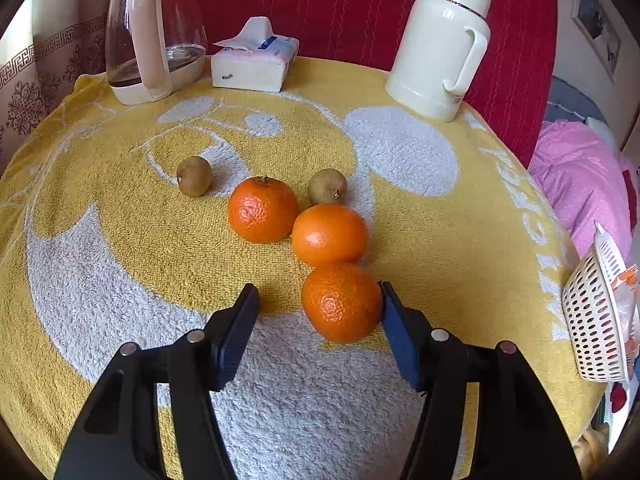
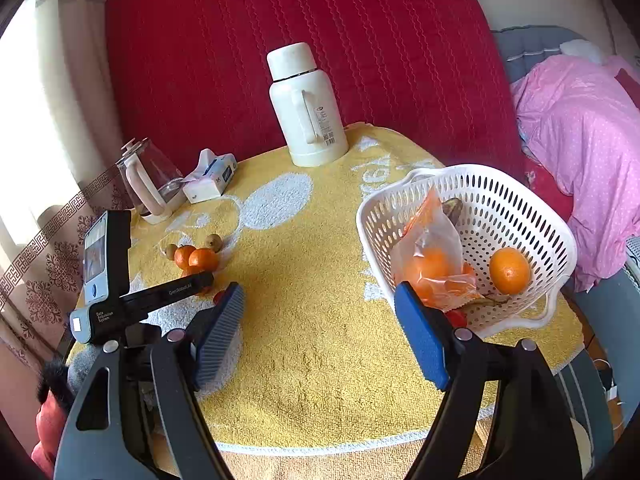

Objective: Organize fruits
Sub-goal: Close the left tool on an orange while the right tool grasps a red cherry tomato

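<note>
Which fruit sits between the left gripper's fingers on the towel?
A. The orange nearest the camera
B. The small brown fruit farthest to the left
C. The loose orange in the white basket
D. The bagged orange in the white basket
A. In the left wrist view the nearest orange lies between the fingers of the left gripper, against the right-hand pad, with a gap at the other; the white basket stands off to the side.

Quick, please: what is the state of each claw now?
Left claw: open around the nearest orange; only one pad touches it.
Right claw: open, holding nothing.
</note>
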A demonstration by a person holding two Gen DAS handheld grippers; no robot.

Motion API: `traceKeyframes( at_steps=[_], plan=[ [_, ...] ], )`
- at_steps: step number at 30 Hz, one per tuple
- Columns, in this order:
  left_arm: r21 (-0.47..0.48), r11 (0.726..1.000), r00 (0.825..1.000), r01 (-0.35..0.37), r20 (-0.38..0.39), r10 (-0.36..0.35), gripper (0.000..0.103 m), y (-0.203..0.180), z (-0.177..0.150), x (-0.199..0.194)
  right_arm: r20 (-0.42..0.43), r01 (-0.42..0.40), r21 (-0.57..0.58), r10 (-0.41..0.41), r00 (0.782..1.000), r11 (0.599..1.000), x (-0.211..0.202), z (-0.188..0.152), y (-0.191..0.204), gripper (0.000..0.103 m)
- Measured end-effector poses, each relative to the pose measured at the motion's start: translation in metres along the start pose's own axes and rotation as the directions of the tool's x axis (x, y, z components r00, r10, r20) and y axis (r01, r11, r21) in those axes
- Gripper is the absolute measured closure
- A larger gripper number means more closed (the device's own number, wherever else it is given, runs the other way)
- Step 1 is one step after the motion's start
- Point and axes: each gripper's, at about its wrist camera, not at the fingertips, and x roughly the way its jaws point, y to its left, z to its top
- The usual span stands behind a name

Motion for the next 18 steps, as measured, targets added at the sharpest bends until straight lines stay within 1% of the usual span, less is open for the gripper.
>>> traceKeyframes(
  at_steps=[1,4,6,11,18],
  plan=[
    [0.006,1.000,1.000,0.012,0.003,-0.012,0.051,-0.001,-0.001,0.000,-0.009,-0.004,-0.010,0.004,1.000,1.000,0.003,-0.001,0.003,0.024],
    [0.030,0.999,0.999,0.042,0.014,-0.043,0.065,-0.005,-0.001,-0.002,-0.032,-0.015,-0.039,0.014,0.999,0.999,0.009,-0.007,0.012,0.024],
    [0.033,0.998,0.999,0.044,0.018,-0.045,0.065,-0.005,-0.001,-0.002,-0.045,-0.021,-0.066,0.018,0.999,0.998,0.012,-0.011,0.019,0.024],
    [0.002,0.998,0.998,0.061,0.020,-0.061,0.065,0.001,0.000,-0.004,-0.081,-0.048,-0.114,0.039,0.996,0.992,0.020,-0.020,0.034,0.024],
    [-0.041,0.996,0.995,0.083,0.052,-0.081,0.065,0.011,0.000,-0.021,-0.150,-0.096,-0.123,0.077,0.986,0.988,0.034,-0.032,0.046,0.024]
  ],
)
